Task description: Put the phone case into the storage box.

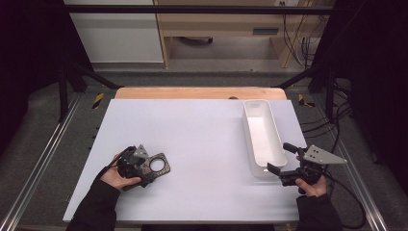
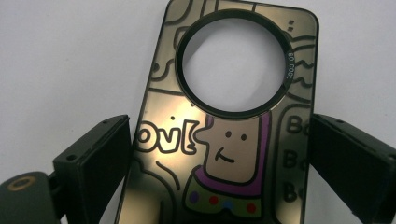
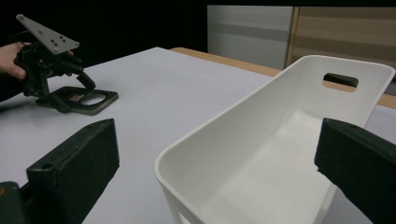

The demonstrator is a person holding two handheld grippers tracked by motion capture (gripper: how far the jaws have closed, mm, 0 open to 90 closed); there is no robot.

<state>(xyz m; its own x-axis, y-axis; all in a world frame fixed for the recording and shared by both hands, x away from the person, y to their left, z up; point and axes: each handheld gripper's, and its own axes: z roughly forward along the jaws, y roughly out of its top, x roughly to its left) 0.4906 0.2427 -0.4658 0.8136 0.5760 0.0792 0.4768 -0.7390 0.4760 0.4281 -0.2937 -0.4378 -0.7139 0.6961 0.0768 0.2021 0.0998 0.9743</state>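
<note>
White surface point(image 1: 192, 144), two hand-held grippers low over it.
Left hand-held gripper point(image 2: 219, 154) jaws apart, straddling flat phone case point(image 2: 224, 140), contact unclear; right hand-held gripper point(image 3: 215, 186) wide open, empty, around white bin point(image 3: 280, 140) end.

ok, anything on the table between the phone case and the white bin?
Nothing visible. The phone case lies flat between the left gripper jaws; the tabletop across to the white bin is bare. The bin's wall must be cleared.
</note>
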